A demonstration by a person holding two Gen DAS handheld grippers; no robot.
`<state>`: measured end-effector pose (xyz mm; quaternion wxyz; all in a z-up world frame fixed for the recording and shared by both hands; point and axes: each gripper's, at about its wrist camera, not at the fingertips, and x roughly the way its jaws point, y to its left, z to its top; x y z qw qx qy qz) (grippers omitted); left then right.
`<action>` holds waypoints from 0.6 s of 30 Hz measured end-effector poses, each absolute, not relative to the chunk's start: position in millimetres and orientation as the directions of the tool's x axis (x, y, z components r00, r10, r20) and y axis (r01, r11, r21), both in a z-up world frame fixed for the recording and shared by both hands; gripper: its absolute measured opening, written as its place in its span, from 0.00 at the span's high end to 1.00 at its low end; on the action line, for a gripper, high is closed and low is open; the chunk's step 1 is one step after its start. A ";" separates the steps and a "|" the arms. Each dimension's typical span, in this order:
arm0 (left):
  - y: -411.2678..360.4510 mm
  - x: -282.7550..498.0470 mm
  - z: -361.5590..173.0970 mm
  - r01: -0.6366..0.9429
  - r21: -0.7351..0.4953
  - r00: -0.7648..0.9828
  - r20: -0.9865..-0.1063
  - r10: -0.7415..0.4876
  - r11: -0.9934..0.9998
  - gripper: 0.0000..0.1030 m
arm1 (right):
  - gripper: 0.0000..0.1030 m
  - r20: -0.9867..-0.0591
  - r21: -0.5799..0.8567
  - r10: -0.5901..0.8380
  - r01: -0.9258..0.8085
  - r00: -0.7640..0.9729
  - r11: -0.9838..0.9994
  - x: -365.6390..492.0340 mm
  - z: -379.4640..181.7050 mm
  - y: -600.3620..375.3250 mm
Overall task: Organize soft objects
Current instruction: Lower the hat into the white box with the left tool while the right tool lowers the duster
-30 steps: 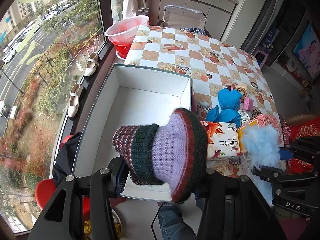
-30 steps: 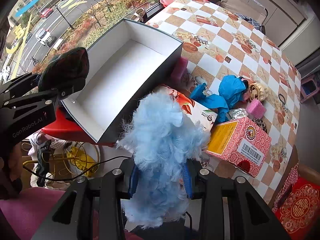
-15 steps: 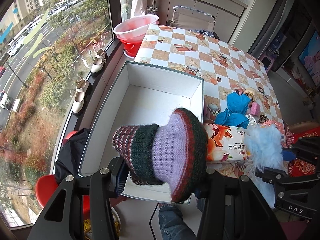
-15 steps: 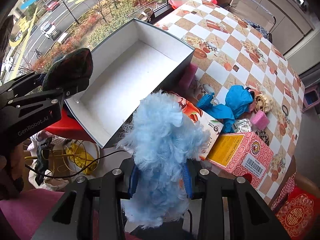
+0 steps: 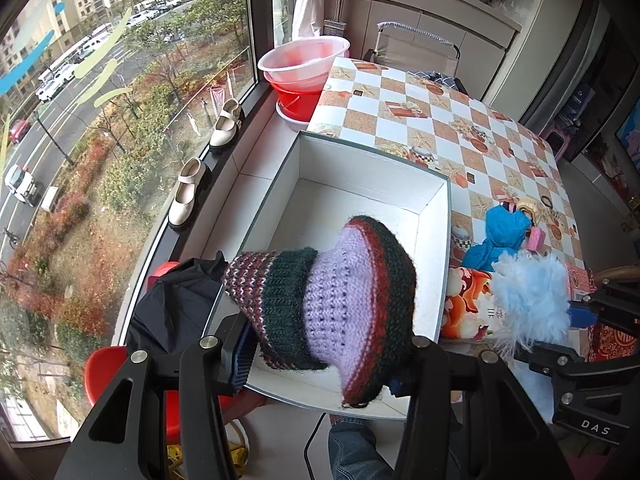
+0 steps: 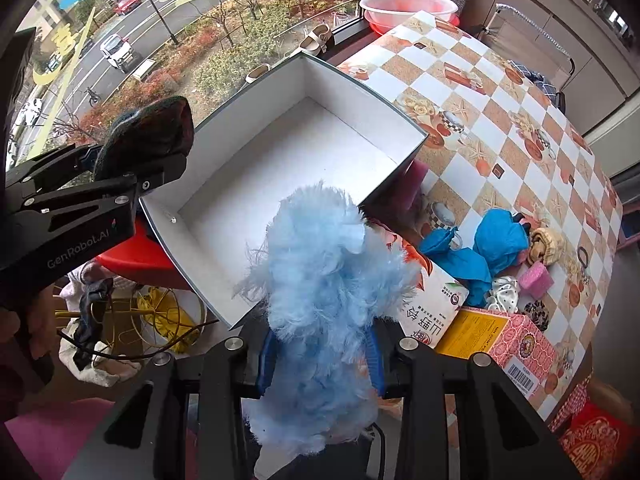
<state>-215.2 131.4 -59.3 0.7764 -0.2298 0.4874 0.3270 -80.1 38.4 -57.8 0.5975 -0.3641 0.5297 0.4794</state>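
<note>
My left gripper is shut on a knitted hat, striped purple, green and dark red, held above the near end of an open white box. The hat also shows in the right wrist view. My right gripper is shut on a fluffy light-blue soft object, held above the near right corner of the box. The fluffy object also shows in the left wrist view. The box inside is bare.
On the checkered table lie blue cloths, a printed tissue pack, a pink patterned carton, a pink sponge and small items. Pink and red basins stand at the far end. Shoes sit on the window sill.
Both grippers have moved back and up from the box with their loads still held. The box and table look farther away now.
</note>
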 end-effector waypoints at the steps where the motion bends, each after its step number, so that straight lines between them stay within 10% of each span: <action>1: 134.1 -217.0 -61.7 -0.737 -0.032 0.302 -0.910 0.285 0.675 0.47 | 0.64 -0.982 0.084 0.185 -0.958 -0.033 0.273 -80.4 -60.1 41.7; 18: 144.4 -228.2 -95.3 -0.759 0.029 0.192 -0.945 0.266 0.650 0.47 | 0.64 -0.977 0.142 0.184 -0.977 -0.111 0.160 -112.9 -73.6 90.8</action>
